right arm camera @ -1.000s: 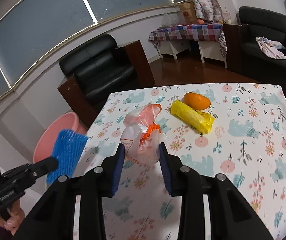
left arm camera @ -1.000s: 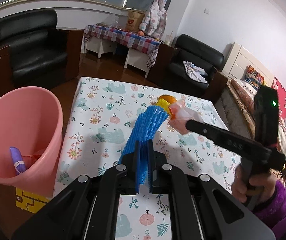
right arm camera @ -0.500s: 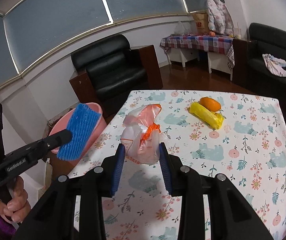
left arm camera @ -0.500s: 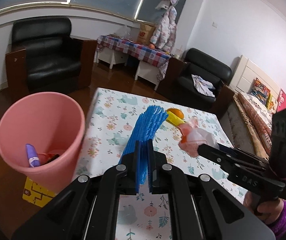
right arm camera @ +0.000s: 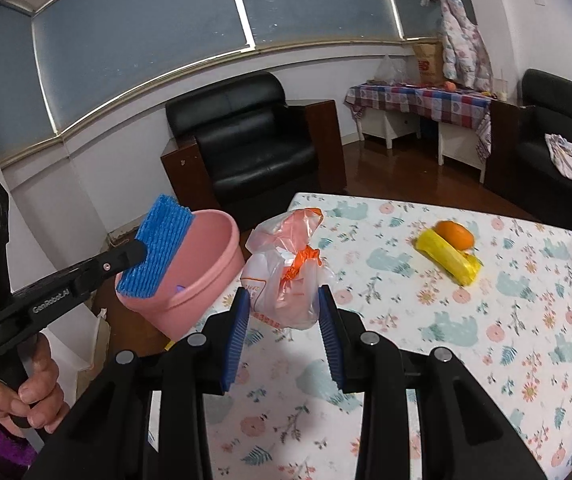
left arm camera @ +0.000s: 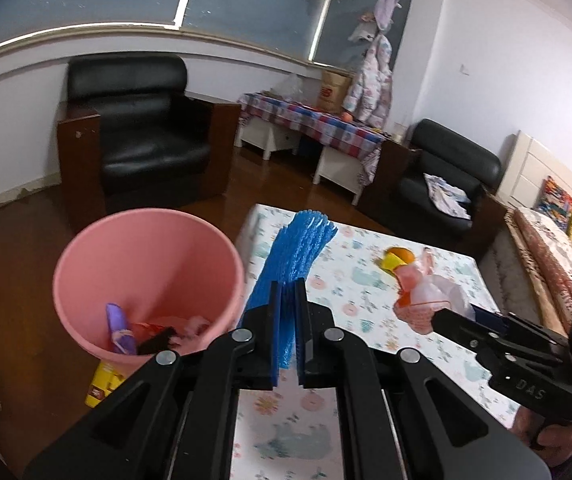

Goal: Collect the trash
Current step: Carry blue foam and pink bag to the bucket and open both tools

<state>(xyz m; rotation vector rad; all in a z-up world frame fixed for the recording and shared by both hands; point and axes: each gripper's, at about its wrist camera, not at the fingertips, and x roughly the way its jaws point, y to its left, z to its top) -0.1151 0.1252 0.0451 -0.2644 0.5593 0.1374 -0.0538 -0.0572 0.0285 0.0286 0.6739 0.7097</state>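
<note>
My left gripper (left arm camera: 288, 300) is shut on a blue foam net sleeve (left arm camera: 298, 252), held in the air beside the rim of the pink bin (left arm camera: 86, 248); the sleeve also shows in the right wrist view (right arm camera: 158, 248). My right gripper (right arm camera: 284, 308) is shut on a tied clear-and-orange plastic bag (right arm camera: 286, 272), held above the floral table (right arm camera: 506, 340) near its left edge. The bin (right arm camera: 210, 260) stands on the floor left of the table and holds a purple wrapper (left arm camera: 116, 326) and other scraps. A yellow wrapper (right arm camera: 448, 256) and an orange (right arm camera: 456, 234) lie on the table.
Black armchairs (right arm camera: 254, 148) stand behind the bin and at the far right (right arm camera: 558, 120). A side table with a checked cloth (right arm camera: 418, 96) is at the back wall. A yellow box (left arm camera: 102, 380) lies on the wooden floor under the bin.
Both grippers have risen and moved left toward the pink bin with their loads. The blue sleeve now sits by the bin's rim; the bag is nearer the table's left edge.
</note>
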